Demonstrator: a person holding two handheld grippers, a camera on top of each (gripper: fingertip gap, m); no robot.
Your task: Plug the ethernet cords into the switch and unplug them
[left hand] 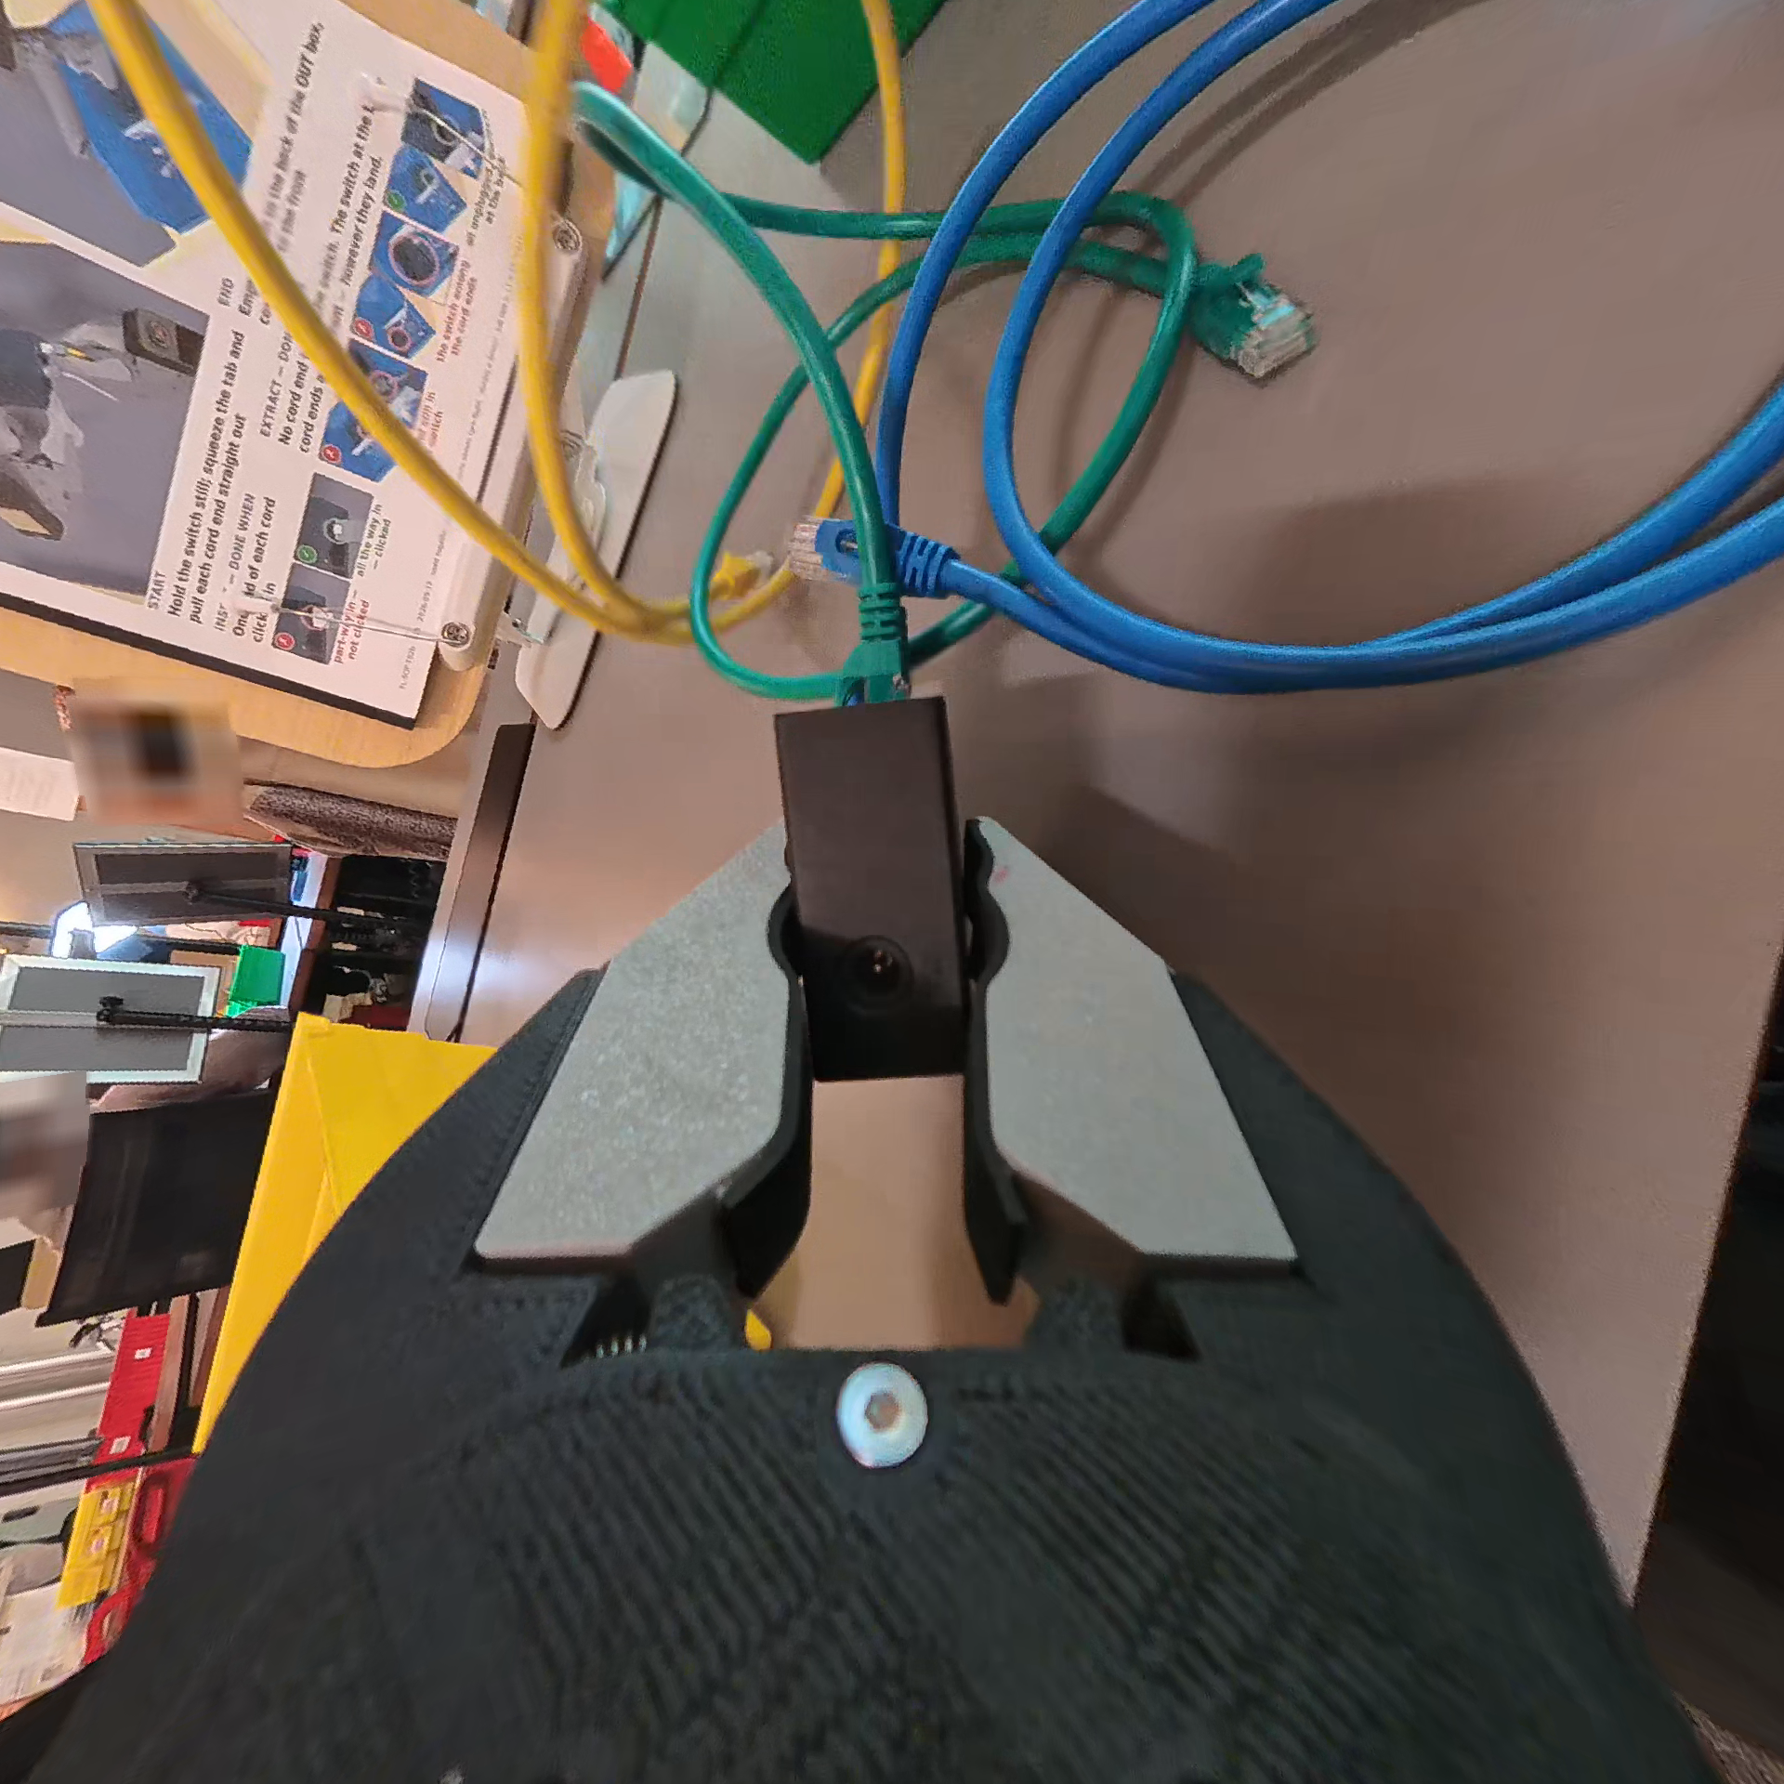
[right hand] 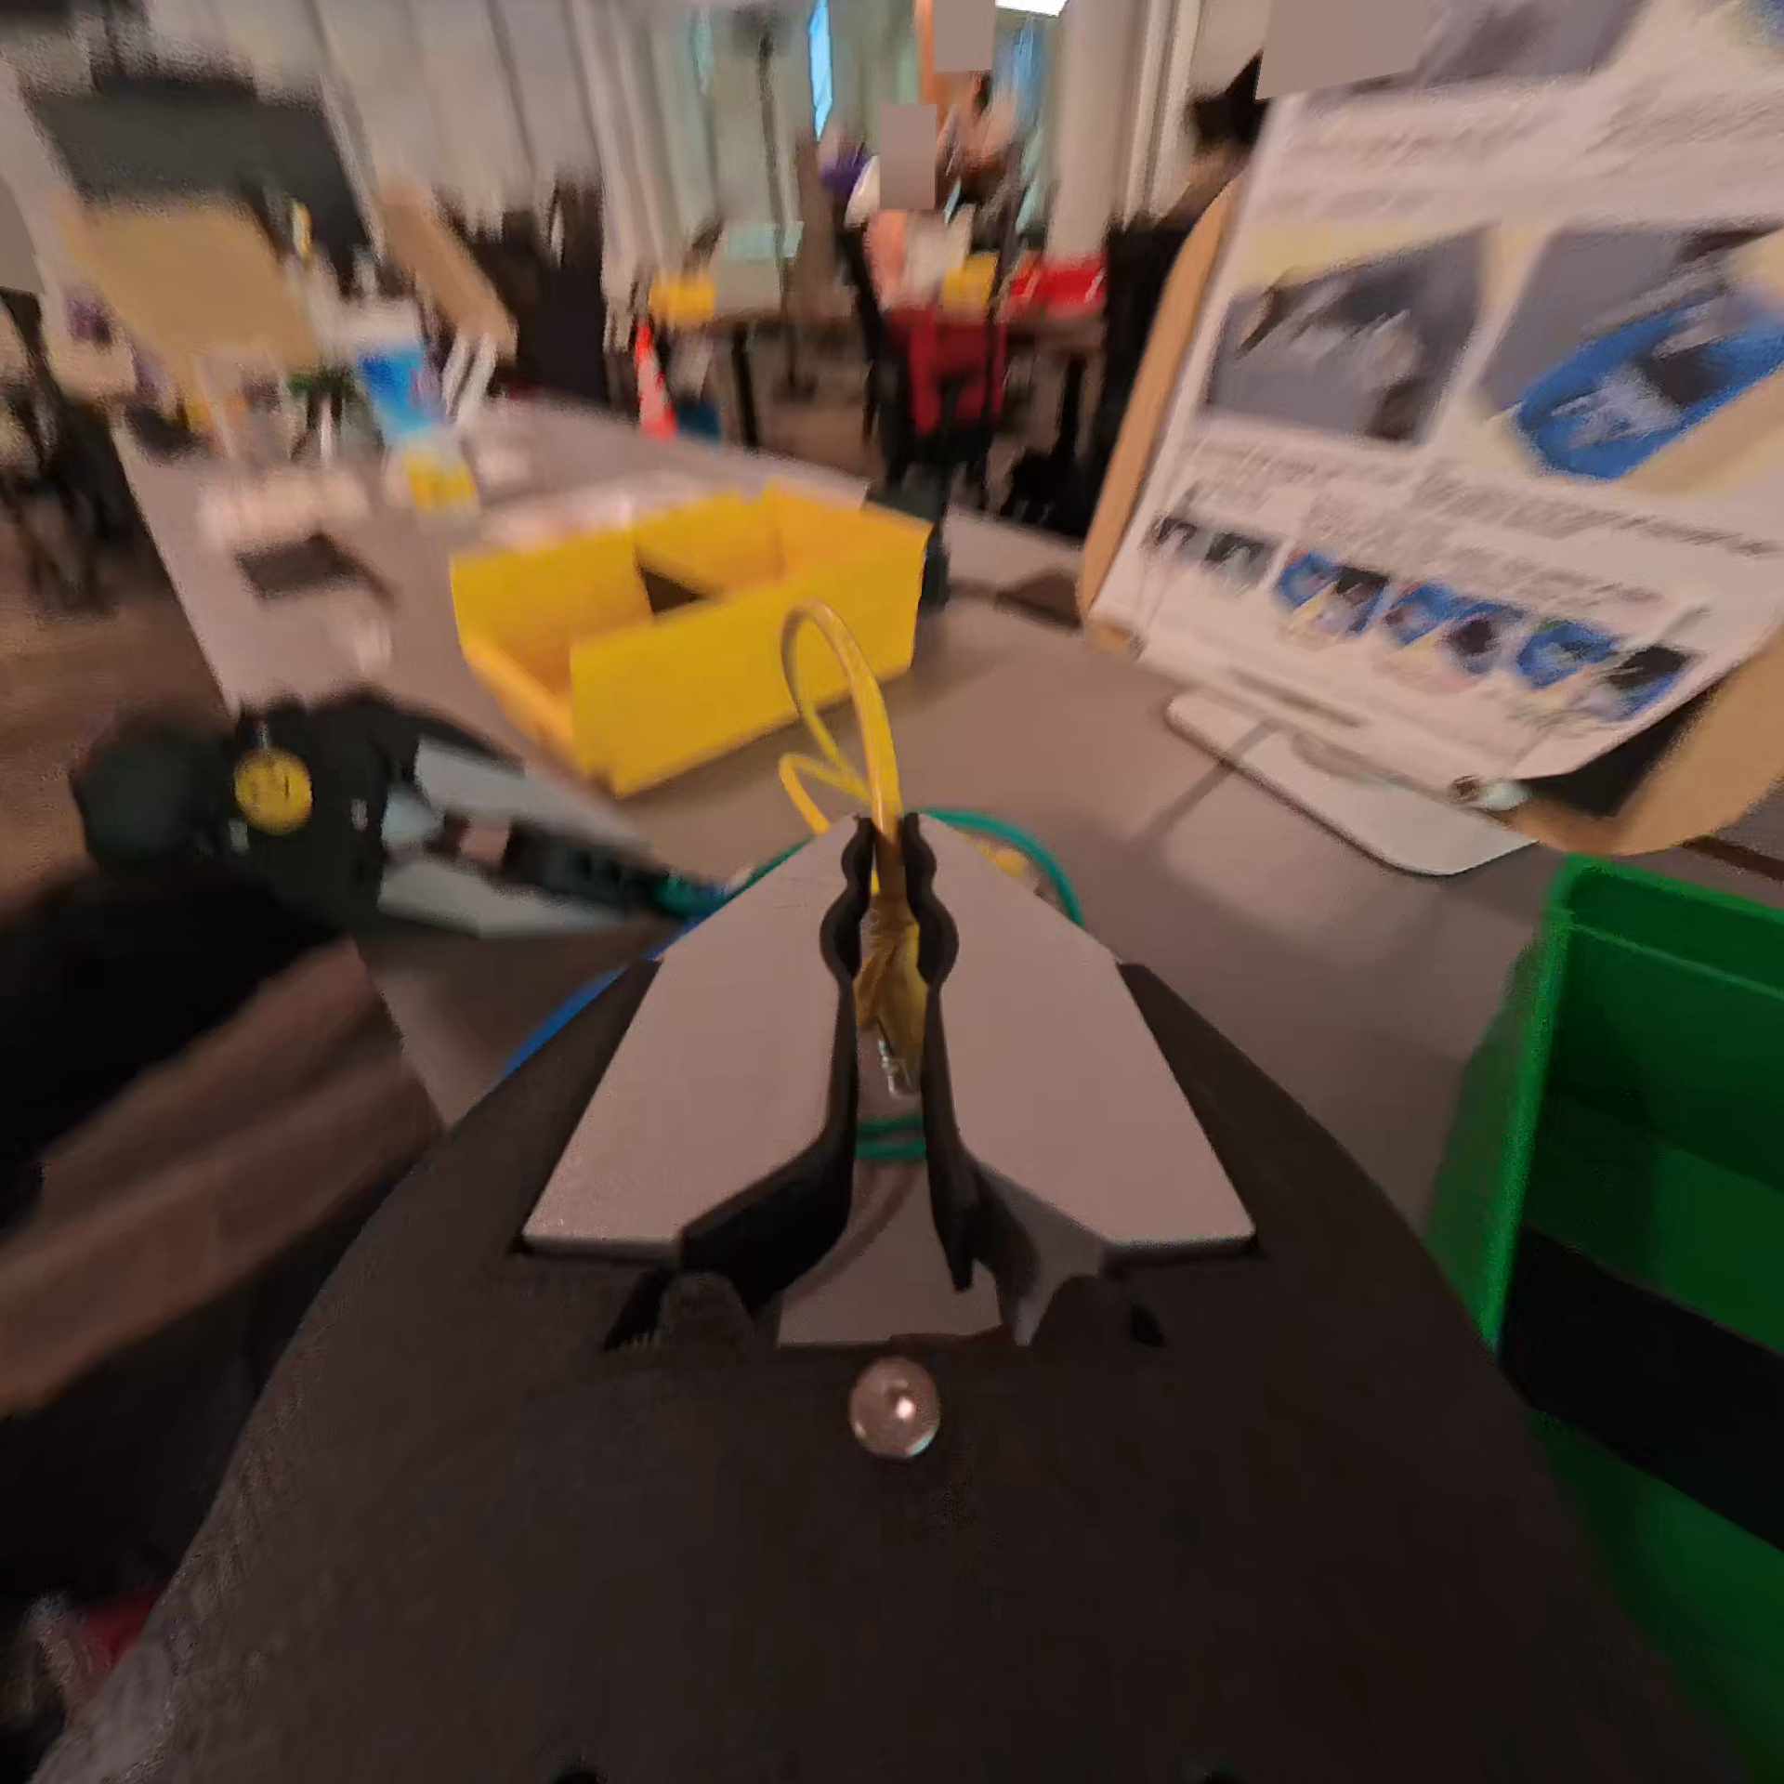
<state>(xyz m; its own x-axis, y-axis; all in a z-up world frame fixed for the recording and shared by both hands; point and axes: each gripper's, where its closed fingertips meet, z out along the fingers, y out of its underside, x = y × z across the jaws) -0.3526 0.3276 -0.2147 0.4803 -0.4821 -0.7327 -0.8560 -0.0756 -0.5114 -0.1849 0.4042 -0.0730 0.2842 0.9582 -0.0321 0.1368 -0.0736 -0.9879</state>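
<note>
A grey-brown tabletop (right hand: 1110, 734) fills the near ground. A printed instruction sheet on a wooden board (right hand: 1448, 463) stands propped near its far right edge, on a white base. A yellow bin (right hand: 676, 656) sits toward the far edge, a green bin (right hand: 1641, 1110) at the right edge. Behind, blurred, more tables, clutter and pale vertical drapes or panels.

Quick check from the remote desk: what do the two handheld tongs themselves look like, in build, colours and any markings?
Both tongs look alike. The left tongs and right tongs each have a black, ridged printed body, two flat grey wedge-shaped fingers with wavy black inner pads, and one silver screw centred behind them. In the right wrist view, the left tongs' side carries a round yellow sticker. No sleeves show.
</note>
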